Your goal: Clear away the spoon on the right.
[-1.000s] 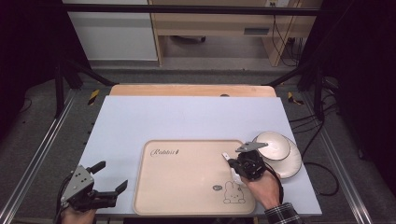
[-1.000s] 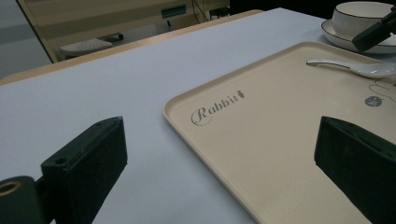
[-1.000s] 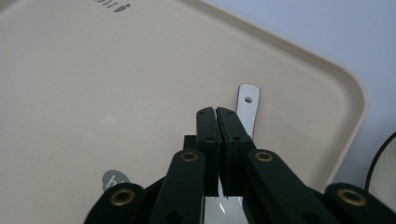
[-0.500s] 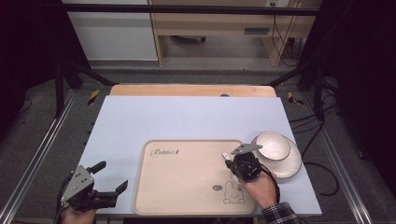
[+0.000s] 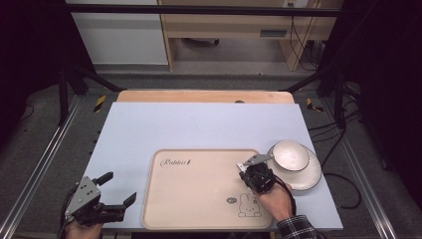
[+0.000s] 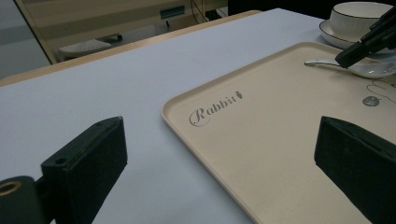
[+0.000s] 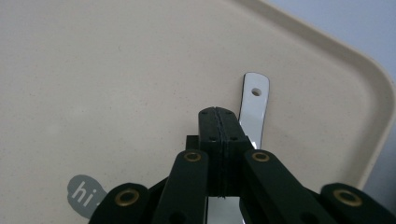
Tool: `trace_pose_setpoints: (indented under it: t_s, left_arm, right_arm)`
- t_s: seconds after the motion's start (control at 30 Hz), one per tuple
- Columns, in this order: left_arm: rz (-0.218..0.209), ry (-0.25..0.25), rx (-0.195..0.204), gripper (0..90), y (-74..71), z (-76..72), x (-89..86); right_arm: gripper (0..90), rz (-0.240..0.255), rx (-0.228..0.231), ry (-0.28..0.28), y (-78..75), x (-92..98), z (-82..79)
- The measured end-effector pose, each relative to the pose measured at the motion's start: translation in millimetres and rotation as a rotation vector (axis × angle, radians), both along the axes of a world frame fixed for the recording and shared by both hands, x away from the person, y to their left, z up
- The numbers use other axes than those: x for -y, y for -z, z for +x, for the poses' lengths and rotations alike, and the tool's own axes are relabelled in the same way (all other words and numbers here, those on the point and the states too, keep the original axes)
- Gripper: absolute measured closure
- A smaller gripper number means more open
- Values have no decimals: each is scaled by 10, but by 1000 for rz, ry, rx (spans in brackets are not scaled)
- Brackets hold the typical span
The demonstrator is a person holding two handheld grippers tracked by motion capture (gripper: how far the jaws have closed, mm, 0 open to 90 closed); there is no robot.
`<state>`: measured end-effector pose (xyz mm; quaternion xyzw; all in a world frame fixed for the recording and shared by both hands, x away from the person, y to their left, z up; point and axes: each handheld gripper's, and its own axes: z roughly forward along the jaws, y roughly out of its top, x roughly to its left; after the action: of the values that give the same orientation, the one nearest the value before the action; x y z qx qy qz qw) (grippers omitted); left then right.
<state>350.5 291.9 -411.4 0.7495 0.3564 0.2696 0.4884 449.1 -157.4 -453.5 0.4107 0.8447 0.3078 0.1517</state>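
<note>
Right tongs (image 5: pixel 245 172) over the right part of the tray (image 5: pixel 199 199), near its far right corner. Jaws pressed fully together in the right gripper view, closed tips (image 7: pixel 218 122) pointing down at the tray surface. Spoon (image 7: pixel 252 109) lying on the tray just beside and under the jaw tips: white, flat handle end w/ a small hole, sticking out past the tips on their right. Not possible to tell whether the spoon is pinched between the jaws or merely touched; jaws look shut against each other, handle passing alongside. In the left gripper view, spoon (image 6: pixel 362 69) seen lying flat on the tray w/ bowl end toward the rabbit drawing, right tongs' tip (image 6: pixel 355 55) resting at its handle.

Left tongs (image 5: pixel 115 191) at the near left corner of the tabletop (image 5: pixel 199 124), well apart from the tray. Jaws spread wide, nothing between them; held level, aimed across the tray toward the right tongs.

Tray: beige, rounded corners, "Rabbit" lettering at far left, rabbit drawing and small grey "hi" mark at near right. Sits on the near half of the pale blue tabletop.

Bowl (image 5: pixel 291 154) on a plate (image 5: pixel 311 177), white w/ dark rims, standing on the tabletop just beside the tray's right edge, near the right tongs.
</note>
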Motion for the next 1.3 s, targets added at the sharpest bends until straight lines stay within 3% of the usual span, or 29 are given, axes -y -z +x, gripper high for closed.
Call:
trace_pose_setpoints:
  t_s: [0.3,0.73,1.17,1.3]
  left_arm:
    - [0,0,0,21,-1,-1,4]
    - [1,1,3,21,-4,-3,3]
    - [0,0,3,21,-3,-2,1]
    - [1,0,2,21,-3,-2,2]
  right_arm:
    - [900,-20,-16,1,54,12,40]
    - [900,-20,-39,44,62,76,66]
    - [900,-18,-25,44,50,96,63]
    - [857,-1,-19,49,16,94,46]
